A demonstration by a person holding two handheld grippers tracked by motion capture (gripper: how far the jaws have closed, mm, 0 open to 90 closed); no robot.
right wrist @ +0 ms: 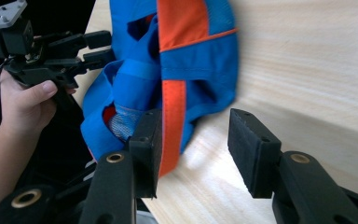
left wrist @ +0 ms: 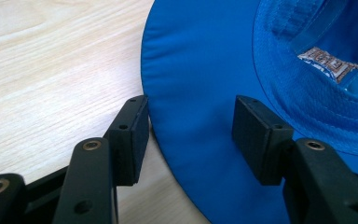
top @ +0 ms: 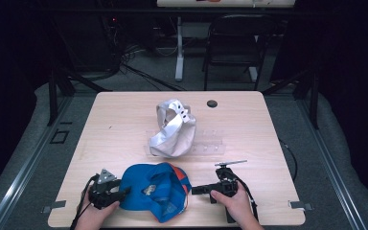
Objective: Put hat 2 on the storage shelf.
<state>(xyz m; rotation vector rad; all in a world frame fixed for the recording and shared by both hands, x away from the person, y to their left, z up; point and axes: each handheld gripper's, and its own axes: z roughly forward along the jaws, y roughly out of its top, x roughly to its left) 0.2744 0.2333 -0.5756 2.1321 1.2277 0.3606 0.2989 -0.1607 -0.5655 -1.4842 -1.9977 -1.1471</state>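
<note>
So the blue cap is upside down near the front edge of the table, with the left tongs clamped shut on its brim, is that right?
Not quite. The left tongs are open, not clamped: the left gripper view shows the two pads apart, with the brim of the blue cap lying between them. The rest stands: the high view shows the cap upside down near the table's front edge.

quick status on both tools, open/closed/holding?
Left tool: open, jaws either side of the blue cap brim edge, not clamped.
Right tool: open, holding nothing, at the cap's orange-striped side.
</note>
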